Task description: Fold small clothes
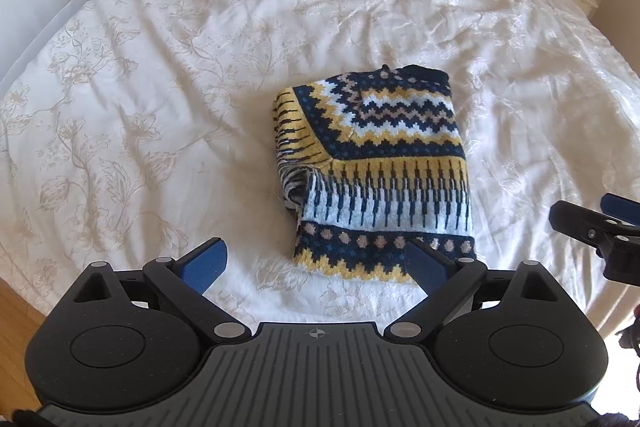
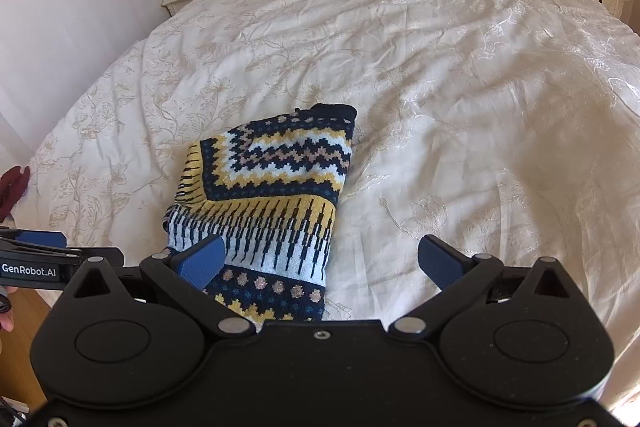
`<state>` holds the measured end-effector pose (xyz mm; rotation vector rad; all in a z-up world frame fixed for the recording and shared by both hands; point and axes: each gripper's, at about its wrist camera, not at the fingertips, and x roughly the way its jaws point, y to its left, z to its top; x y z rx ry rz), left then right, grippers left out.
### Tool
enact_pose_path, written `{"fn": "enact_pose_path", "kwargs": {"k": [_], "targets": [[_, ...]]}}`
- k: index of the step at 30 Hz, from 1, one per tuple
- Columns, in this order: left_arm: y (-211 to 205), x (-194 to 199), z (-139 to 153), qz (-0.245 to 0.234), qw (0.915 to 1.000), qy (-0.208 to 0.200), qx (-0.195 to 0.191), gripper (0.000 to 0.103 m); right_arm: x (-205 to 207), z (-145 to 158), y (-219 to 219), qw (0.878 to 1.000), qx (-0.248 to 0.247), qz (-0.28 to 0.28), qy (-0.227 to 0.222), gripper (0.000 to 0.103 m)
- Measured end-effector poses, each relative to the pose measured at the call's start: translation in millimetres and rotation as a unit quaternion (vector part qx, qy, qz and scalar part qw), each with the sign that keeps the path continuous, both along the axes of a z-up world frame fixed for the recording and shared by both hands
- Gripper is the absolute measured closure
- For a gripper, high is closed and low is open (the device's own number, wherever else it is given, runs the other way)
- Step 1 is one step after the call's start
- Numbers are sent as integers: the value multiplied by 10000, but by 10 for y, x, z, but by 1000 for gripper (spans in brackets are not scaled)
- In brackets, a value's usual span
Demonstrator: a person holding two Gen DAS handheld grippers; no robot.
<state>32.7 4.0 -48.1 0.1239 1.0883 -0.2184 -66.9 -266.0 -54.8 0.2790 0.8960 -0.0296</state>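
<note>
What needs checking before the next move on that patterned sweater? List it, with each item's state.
1. Left gripper open and empty: ok.
2. Right gripper open and empty: ok.
3. Patterned knit sweater lies folded on the bedspread: ok.
4. Fold tidy: not ok, the left edge is bunched.
5. Sweater free of both grippers: cannot tell, fingertips overlap its near edge in the views.
6. More clothes to fold: cannot tell, a dark red fabric shows at the bed's edge.

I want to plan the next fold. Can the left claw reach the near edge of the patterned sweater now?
Probably yes. The left claw is open, the patterned sweater lies just ahead on the bedspread, and nothing stands between them.
</note>
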Motion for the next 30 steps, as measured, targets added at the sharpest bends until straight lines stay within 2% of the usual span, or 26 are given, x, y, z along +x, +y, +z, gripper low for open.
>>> {"fn": "enact_pose_path", "kwargs": {"k": [3, 8, 12, 18, 23, 30], "targets": [[12, -34, 44, 79, 9999, -61, 9, 7, -18, 52, 61, 9999, -78, 65, -24, 1], [-4, -26, 63, 137, 9998, 63, 161, 8, -53, 158, 212, 9984, -533, 78, -164, 1], [-38, -46, 98, 117, 9997, -29, 224, 8, -36, 202, 277, 9966, -810, 116, -134, 1], [-116, -71, 180, 109, 9991, -133, 397, 8, -1, 156, 216, 9989, -427, 123, 138, 1], [-149, -58, 154, 112, 9992, 20, 375, 8, 14, 124, 148, 9994, -107, 107, 317, 1], [-147, -43, 94, 198, 9989, 161, 390, 9, 41, 134, 130, 9995, -67, 110, 287, 1]]}}
